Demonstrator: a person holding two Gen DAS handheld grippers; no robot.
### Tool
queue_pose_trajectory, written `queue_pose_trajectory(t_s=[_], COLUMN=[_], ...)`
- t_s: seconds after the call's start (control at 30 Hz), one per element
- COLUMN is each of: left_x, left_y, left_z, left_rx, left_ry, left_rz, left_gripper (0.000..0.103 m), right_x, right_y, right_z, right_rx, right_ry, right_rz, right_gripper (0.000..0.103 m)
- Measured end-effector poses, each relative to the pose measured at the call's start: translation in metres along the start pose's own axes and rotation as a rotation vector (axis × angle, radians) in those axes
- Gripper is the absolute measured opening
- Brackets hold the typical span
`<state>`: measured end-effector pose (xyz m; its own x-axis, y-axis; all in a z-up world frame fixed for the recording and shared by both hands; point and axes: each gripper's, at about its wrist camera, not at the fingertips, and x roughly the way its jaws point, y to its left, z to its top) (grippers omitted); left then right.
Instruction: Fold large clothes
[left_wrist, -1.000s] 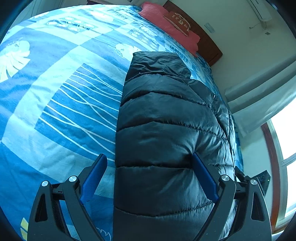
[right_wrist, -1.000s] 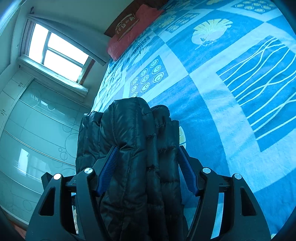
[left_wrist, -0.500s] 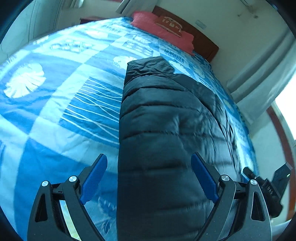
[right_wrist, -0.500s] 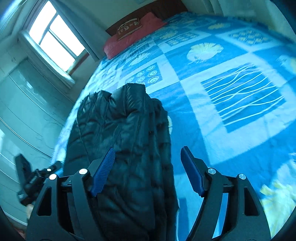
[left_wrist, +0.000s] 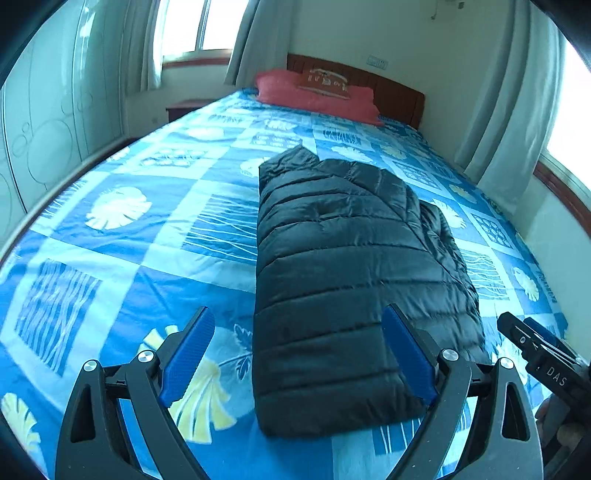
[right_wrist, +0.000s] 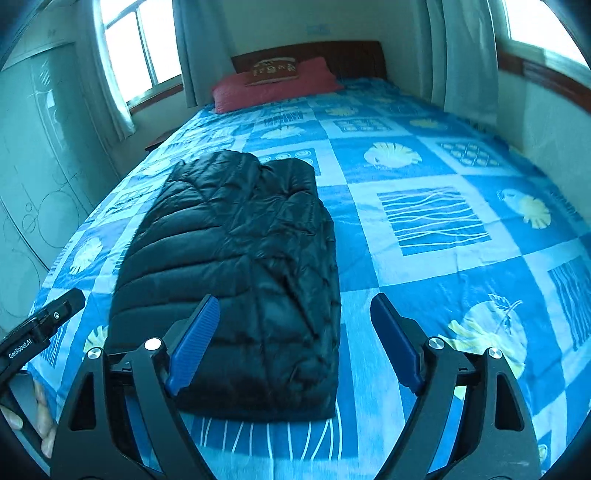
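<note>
folded jacket (left_wrist: 354, 280) amid bedspread (left_wrist: 122, 258)

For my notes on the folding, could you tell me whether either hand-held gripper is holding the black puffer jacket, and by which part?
Nothing is held. The left hand-held gripper and right hand-held gripper are open, clear of the folded jacket lying on the bed.

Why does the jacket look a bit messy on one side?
The jacket lies folded on the bed, but one long side is untidy: an under layer bulges out past the top fold, and the far end is lumpy.
</note>
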<state>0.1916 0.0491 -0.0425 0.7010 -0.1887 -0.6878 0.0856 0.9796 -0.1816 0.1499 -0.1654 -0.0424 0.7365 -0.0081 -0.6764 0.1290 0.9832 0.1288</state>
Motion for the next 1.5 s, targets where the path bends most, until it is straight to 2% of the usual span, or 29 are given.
queue_pose_trajectory(t_s=[0.2, 0.4, 1.5], left_x=[-0.026, -0.037, -0.046], left_y=[-0.013, -0.02, -0.027], left_z=[-0.01, -0.021, -0.029], left_rx=[0.041, 0.057, 0.076], left_ry=[-0.052, -0.049, -0.055], left_rz=[0.032, 0.026, 0.028], left_gripper=[0.091, 0.091, 0.091], right_x=[-0.027, -0.04, -0.041], right_y=[0.007, 0.016, 0.028], right_z=[-0.01, -0.018, -0.024], right_rx=[-0.017, -0.04, -0.073], right_ry=[-0.033, -0.049, -0.045], right_rz=[-0.01, -0.005, 0.003], right_gripper=[0.085, 0.085, 0.085])
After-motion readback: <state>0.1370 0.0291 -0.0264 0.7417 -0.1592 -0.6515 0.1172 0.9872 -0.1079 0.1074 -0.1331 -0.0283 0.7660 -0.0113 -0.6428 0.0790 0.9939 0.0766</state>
